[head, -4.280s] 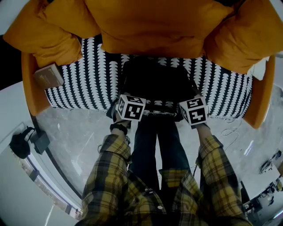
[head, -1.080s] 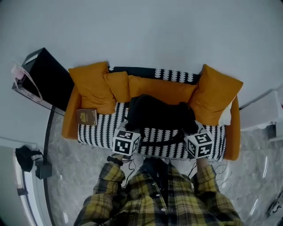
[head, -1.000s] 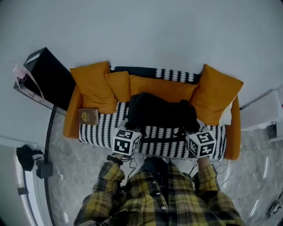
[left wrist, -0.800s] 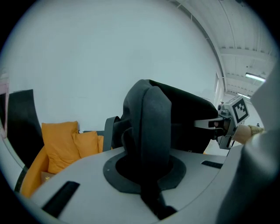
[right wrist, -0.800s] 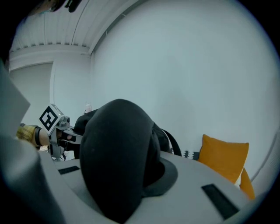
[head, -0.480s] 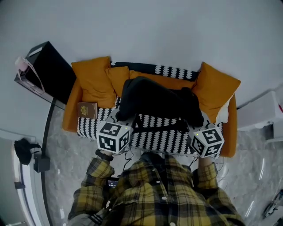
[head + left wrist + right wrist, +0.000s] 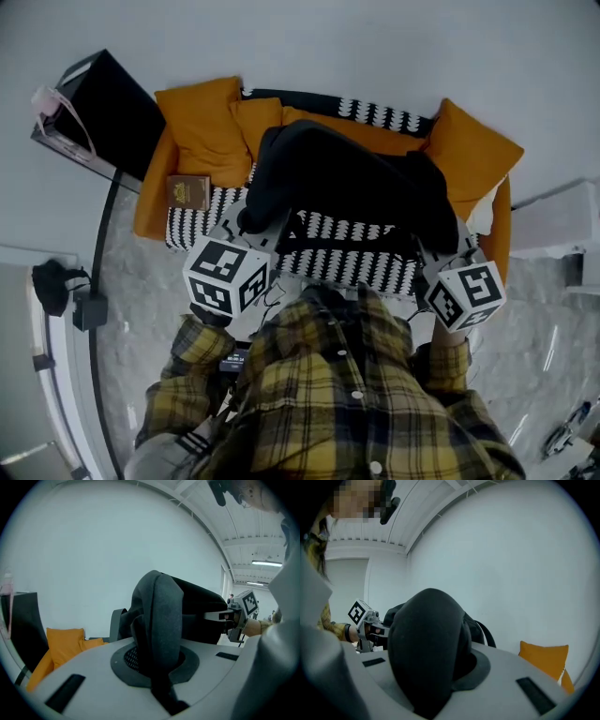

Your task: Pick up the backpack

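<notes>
The black backpack [image 7: 347, 187] hangs in the air in front of the sofa, held between both grippers. My left gripper [image 7: 255, 225] is shut on a fold of dark fabric [image 7: 157, 620] at the backpack's left end. My right gripper [image 7: 433, 248] is shut on the rounded black bulk [image 7: 426, 648] at its right end. A black strap [image 7: 337, 246] sags below the backpack between the two grippers. Each gripper view shows the other gripper beyond the bag: the right gripper [image 7: 240, 613] and the left gripper [image 7: 365, 620].
The sofa has a black-and-white patterned seat [image 7: 366, 267] and orange cushions [image 7: 202, 122] at both ends. A brown book [image 7: 189, 192] lies on its left part. A black box [image 7: 103, 108] stands left of the sofa, and a small black item [image 7: 52, 286] lies on the floor.
Both grippers have risen with the backpack, which has come up off the sofa seat and closer to the head camera. Both stay shut on it.
</notes>
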### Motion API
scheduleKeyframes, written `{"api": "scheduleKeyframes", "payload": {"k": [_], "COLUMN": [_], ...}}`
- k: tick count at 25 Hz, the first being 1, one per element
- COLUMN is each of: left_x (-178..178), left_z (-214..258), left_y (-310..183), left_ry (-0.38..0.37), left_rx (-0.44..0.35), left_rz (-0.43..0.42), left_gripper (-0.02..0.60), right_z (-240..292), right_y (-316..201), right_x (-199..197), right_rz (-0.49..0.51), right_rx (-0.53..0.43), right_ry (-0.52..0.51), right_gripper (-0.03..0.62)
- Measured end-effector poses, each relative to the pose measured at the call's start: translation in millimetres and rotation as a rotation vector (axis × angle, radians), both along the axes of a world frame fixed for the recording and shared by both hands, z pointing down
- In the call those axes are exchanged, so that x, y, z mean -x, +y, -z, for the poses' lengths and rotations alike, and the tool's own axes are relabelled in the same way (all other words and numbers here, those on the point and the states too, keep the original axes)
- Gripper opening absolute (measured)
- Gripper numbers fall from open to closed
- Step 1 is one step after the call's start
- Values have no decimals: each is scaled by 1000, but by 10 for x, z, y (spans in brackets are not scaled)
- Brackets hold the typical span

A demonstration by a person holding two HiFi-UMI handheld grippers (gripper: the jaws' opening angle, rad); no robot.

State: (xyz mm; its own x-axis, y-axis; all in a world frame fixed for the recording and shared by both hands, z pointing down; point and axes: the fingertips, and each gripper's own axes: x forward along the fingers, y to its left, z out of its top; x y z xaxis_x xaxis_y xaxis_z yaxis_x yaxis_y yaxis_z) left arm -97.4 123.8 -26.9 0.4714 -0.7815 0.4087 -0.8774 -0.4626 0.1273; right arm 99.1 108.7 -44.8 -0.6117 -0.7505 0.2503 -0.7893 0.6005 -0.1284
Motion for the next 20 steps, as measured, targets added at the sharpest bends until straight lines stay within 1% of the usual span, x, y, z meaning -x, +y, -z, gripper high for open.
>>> {"api": "scheduleKeyframes", "payload": {"k": [7, 15, 20], "left_x": [4, 16, -13], "left_z": [-30, -127, -225], "left_y": [15, 25, -51], "left_ry": [-2, 0, 1], "left_rx": [-13, 11, 33], "left_rz": [4, 0, -9], "left_gripper": [34, 34, 34], "right_z": [-25, -131, -220], "right_y": [-17, 15, -28], "right_x": [6, 23, 2], "right_rz": [12, 12, 0], "right_rx": [-15, 4, 22], "right_ry": [-15, -11, 3], "right_gripper": [29, 29, 29]}}
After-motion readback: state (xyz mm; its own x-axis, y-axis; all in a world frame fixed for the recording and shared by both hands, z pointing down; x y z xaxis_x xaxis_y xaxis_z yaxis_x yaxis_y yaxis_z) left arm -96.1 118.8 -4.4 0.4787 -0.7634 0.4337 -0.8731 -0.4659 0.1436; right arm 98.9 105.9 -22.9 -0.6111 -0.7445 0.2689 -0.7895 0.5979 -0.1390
